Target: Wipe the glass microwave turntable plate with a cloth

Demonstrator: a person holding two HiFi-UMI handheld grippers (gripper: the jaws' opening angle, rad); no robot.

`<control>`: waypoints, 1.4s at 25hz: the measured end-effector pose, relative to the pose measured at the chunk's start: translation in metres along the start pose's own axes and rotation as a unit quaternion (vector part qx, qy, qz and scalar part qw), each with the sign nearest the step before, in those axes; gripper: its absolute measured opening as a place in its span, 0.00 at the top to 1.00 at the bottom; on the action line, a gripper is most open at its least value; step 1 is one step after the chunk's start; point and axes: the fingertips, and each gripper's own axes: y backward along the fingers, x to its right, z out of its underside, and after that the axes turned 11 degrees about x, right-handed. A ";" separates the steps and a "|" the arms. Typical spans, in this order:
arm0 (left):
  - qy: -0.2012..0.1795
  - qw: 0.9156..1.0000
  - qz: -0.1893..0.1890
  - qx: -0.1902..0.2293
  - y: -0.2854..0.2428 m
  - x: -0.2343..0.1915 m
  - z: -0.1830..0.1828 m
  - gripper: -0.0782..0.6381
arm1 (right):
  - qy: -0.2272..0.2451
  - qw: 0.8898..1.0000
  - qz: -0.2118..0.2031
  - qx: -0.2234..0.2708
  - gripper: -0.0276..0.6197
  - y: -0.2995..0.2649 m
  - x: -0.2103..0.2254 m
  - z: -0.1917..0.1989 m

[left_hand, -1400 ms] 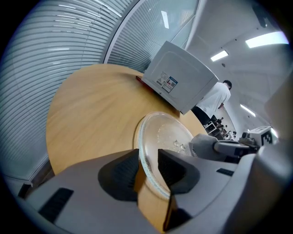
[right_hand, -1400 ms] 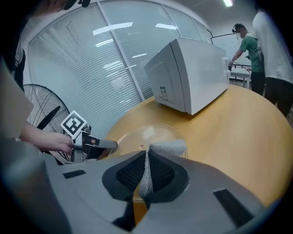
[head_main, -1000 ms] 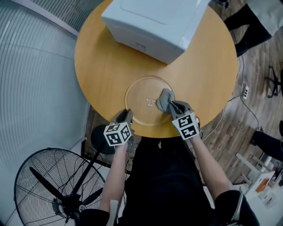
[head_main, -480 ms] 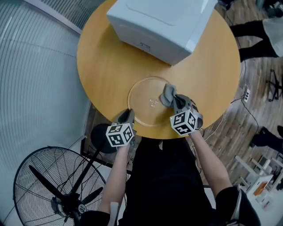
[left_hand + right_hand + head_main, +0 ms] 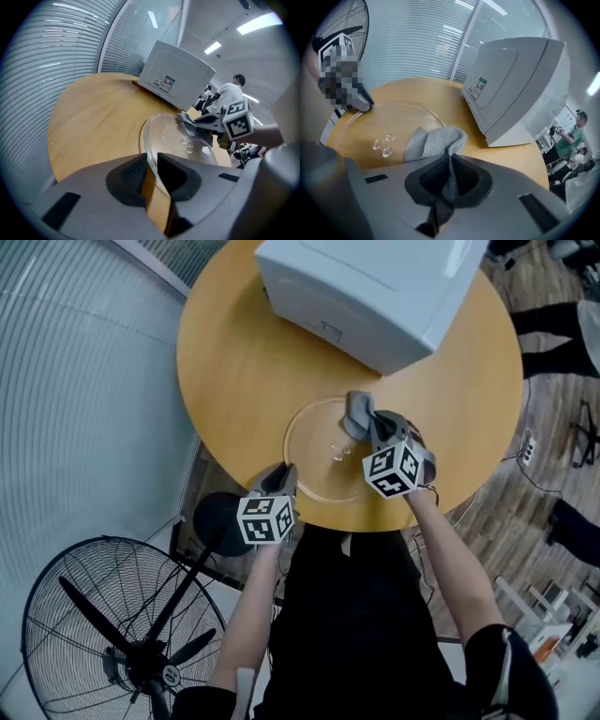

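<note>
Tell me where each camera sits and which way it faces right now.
Head view: on the person's head, steeply down on table, plate, microwave; both arms, left gripper and right gripper show.
Left gripper view: on the left gripper, along its opening jaws, plate rim between them, toward the right gripper.
Right gripper view: on the right gripper, along jaws shut on the cloth, toward the microwave.
Both gripper views share the plate.

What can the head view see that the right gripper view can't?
Only the head view: the person's black top and the right gripper's marker cube. Only the right gripper view: its tongs squeezing a fold of the grey cloth. Both: that cloth, the glass turntable plate, white microwave, round table and fan.
</note>
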 end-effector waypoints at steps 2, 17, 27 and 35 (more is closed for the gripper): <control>0.000 1.000 -0.001 0.000 0.000 0.000 0.000 0.80 | 0.008 1.000 -0.003 0.005 0.92 -0.008 0.000 -0.010; 0.010 1.000 0.002 -0.009 0.000 -0.002 0.001 0.80 | 0.054 0.995 -0.066 0.051 0.93 -0.046 -0.060 -0.080; 0.014 1.000 0.003 -0.011 0.002 -0.003 0.001 0.80 | 0.081 0.984 -0.149 0.062 0.93 -0.026 -0.133 -0.093; 0.019 1.000 0.007 -0.012 0.001 -0.003 0.001 0.81 | 0.043 0.977 -0.206 0.041 0.92 -0.001 -0.173 -0.082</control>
